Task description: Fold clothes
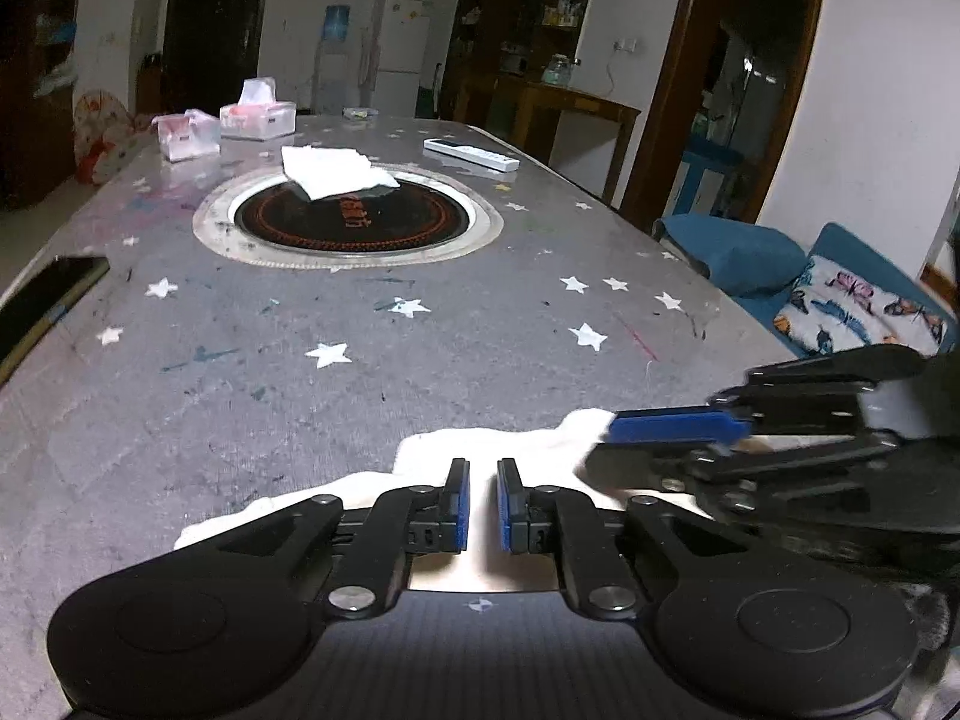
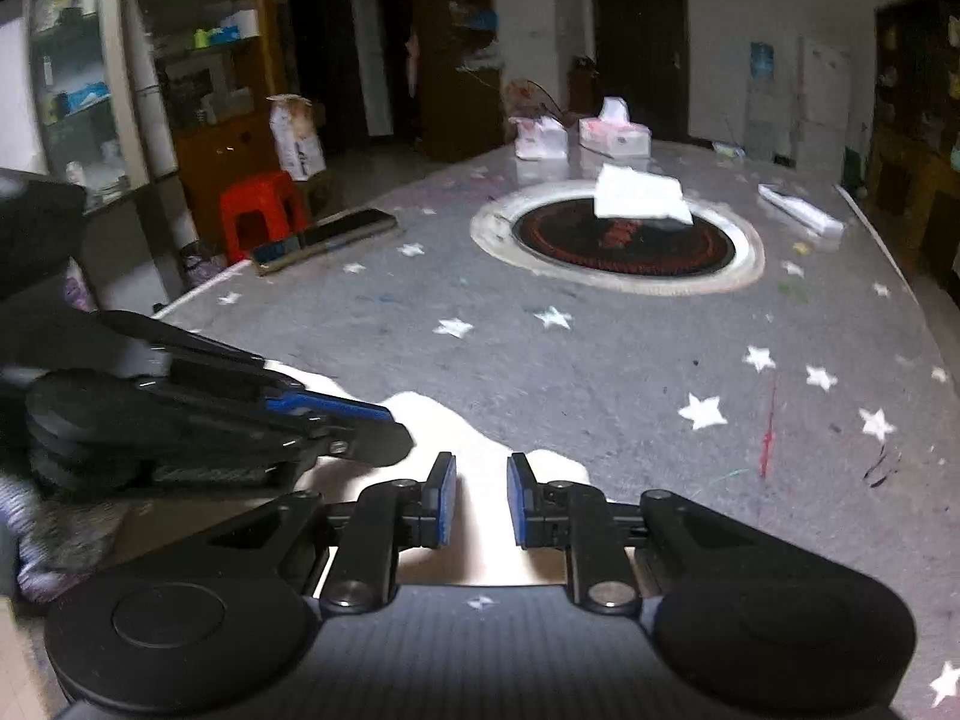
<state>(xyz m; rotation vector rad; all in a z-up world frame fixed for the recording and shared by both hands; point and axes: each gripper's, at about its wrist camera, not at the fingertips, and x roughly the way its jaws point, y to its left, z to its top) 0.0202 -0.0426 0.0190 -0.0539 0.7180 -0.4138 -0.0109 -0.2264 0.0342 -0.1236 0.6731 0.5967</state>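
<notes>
Both claws are down at the near edge of the bench [image 1: 420, 324], side by side on a pale cream garment [image 1: 480, 450] that lies bunched flat on the grey, star-printed cover. The left claw [image 1: 483, 501] has its blue pads drawn in to a narrow slot, the cloth running right through that slot beneath them, though whether the pads actually pinch the fabric is too washed out by glare to say. The right claw [image 2: 480, 501] stands just a touch wider, again with the bright cloth [image 2: 522, 474] filling the gap, and again I cannot tell if it truly bites. From the left camera the right claw comes in from the right, its blue finger lying over a corner of the fabric; from the right camera the left claw sits just beside, at the left. Well up the bench, a folded white cloth [image 1: 333, 171] rests over the rim of the round black hotplate [image 1: 354, 222], with tissue boxes [image 1: 258, 117] and a white remote [image 1: 471, 154] beyond.
</notes>
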